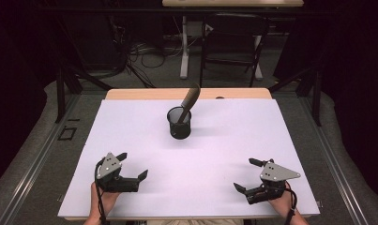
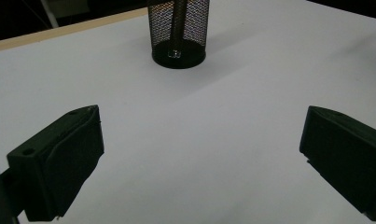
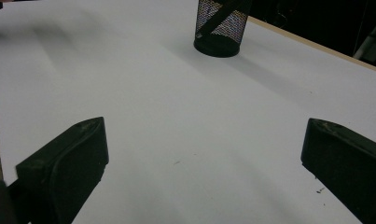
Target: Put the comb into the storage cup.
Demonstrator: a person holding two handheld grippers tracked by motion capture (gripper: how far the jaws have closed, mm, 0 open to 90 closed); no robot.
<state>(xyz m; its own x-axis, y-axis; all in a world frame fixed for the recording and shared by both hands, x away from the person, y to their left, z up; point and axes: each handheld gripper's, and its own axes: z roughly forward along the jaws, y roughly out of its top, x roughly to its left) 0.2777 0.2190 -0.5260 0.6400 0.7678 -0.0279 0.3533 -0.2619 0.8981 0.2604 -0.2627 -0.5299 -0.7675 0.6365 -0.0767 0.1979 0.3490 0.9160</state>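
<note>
A black mesh cup (image 1: 179,123) stands upright on the white worktop (image 1: 233,140), near the middle of the far edge. In it leans a long brownish utensil (image 1: 190,99), perhaps a spatula or a spoon, though the pictures do not settle which. Its lower end sits in the cup and its upper end tilts toward the far right corner, rising well clear of the rim.

Both tools rest close to the near edge, well apart from the cup. The left tool (image 1: 132,165) sits toward the near left corner, its jaws spread wide with nothing between them; the left gripper view shows bare worktop between the jaws and the mesh cup (image 2: 178,32) ahead, a little to the left of centre. The right tool (image 1: 247,175) sits toward the near right corner, likewise wide and empty, and in the right gripper view the cup (image 3: 220,28) stands ahead, also well apart.

The relation that matters is the lean of the utensil: its free end points up and toward the right side of the worktop, so its long axis runs from near-left at the base to far-right at the top. The two tools lie at about the same remove from the cup. I judge the right tool better placed to take the free end, while the left one could steady the cup.
</note>
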